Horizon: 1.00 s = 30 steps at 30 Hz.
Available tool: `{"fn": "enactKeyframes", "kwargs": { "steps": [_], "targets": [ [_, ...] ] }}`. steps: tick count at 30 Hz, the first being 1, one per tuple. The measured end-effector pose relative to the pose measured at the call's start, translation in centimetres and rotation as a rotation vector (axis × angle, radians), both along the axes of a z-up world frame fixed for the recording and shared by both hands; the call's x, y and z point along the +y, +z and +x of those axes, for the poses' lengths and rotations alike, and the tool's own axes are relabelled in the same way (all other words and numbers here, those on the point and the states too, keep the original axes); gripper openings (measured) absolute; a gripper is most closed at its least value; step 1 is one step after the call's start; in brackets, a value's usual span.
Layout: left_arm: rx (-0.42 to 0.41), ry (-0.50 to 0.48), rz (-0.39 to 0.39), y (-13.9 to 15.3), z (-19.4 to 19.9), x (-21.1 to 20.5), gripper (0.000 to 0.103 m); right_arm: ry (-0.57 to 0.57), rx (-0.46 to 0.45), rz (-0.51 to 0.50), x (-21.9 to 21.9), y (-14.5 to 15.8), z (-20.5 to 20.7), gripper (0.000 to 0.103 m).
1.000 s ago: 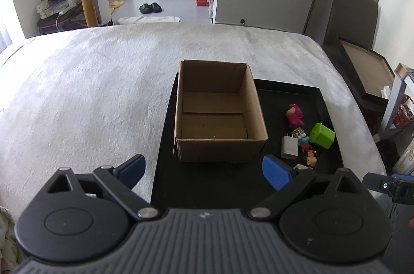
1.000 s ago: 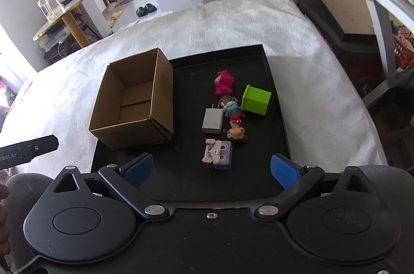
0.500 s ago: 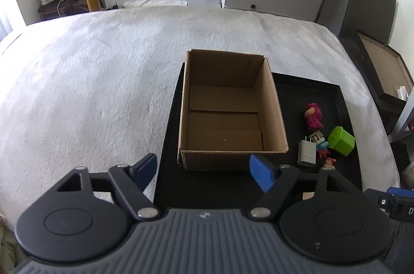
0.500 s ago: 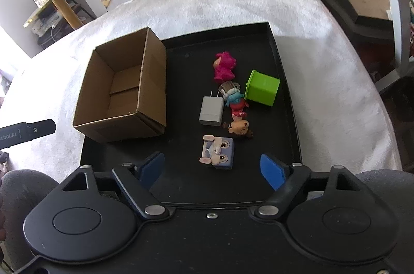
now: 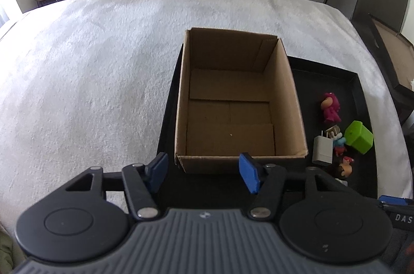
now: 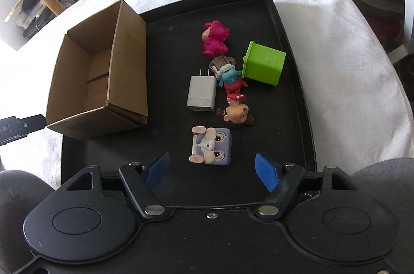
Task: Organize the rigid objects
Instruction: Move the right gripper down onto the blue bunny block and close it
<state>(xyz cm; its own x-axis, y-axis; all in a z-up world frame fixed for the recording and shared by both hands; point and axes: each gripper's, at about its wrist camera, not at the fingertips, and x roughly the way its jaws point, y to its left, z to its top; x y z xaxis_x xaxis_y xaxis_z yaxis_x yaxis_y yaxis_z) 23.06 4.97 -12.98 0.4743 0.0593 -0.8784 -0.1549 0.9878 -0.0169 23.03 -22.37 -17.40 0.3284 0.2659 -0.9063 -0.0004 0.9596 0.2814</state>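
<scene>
We are lowering both empty claws, left claw (image 5: 203, 172) and right claw (image 6: 211, 170), jaws closing half-wide, nearer the cardboard box (image 5: 240, 103) and rabbit block (image 6: 211, 146).

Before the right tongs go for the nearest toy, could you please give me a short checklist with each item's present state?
1. Cardboard box empty and open on top: ok.
2. Right tongs hold nothing, jaws closing: ok.
3. Blue-grey block toy lies ahead of the gap, not yet between the pads: not ok.
4. Toy clear of its neighbours: ok.
5. Left tongs hold nothing, closing before the box's near wall: ok.
6. Black tray level: cannot tell.
</scene>
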Motion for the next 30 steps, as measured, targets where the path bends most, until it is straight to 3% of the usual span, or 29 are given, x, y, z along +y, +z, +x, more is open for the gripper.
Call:
{"fn": "enactKeyframes", "kwargs": {
  "steps": [17,21,30],
  "targets": [
    [0.047,0.051,0.017,-2.6,2.6,1.1,0.036,0.013,0.060,-0.019,1.7,-4.6,2.2,0.066],
    [0.080,0.079,0.063,-3.1,3.1,1.7,0.024,0.014,0.085,-0.028,2.1,-5.8,2.3,0.063],
    [0.114,0.111,0.052,-3.6,3.0,3.1,0.006,0.003,0.092,-0.053,2.4,-6.9,2.5,0.060]
  ]
}}
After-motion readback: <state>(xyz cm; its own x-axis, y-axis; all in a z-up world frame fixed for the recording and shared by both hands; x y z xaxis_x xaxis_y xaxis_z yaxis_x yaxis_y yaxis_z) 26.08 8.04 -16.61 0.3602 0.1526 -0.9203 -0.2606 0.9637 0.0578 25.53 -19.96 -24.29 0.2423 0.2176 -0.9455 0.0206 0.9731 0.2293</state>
